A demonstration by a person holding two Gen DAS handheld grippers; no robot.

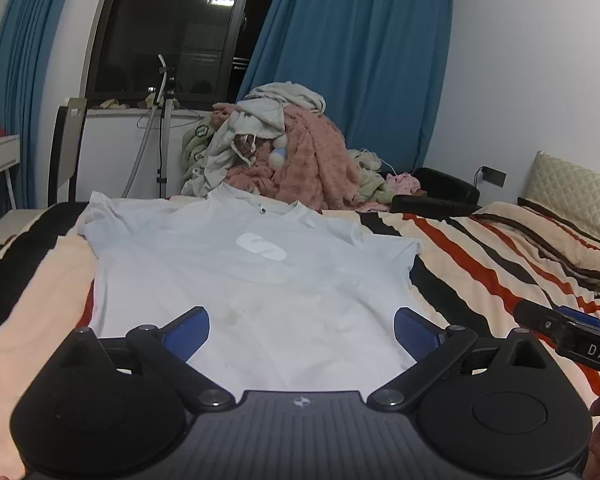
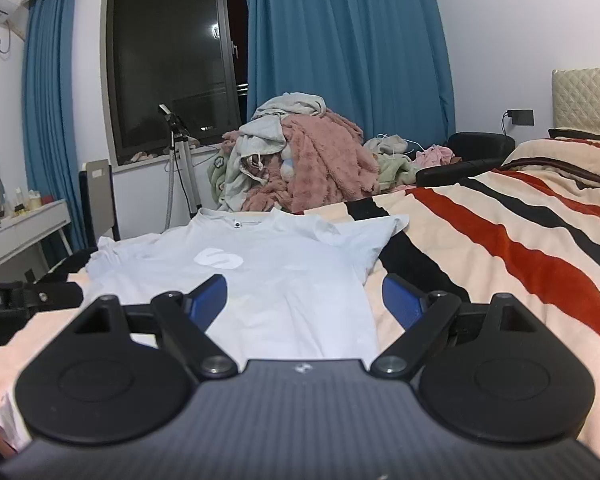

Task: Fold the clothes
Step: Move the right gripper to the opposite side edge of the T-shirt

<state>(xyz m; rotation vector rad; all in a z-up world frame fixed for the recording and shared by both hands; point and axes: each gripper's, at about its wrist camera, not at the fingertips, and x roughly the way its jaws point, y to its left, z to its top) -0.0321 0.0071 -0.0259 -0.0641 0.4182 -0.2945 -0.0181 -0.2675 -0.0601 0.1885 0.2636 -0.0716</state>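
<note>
A pale blue T-shirt [image 1: 244, 280] with a white logo lies spread flat on the striped bed, collar away from me; it also shows in the right wrist view [image 2: 276, 276]. My left gripper [image 1: 302, 330] is open and empty, hovering over the shirt's lower hem near its middle. My right gripper [image 2: 304, 300] is open and empty over the shirt's lower right edge, with its right finger [image 2: 402, 300] past the hem over the blanket. The right gripper's body [image 1: 572, 332] shows at the right edge of the left wrist view.
A striped cream, red and black blanket [image 1: 500, 248] covers the bed. A pile of pink and grey clothes [image 1: 284, 152] sits beyond the shirt's collar. A tripod [image 2: 182, 168] and a desk [image 2: 20, 228] stand at the left, and a headboard [image 2: 584, 96] at the right.
</note>
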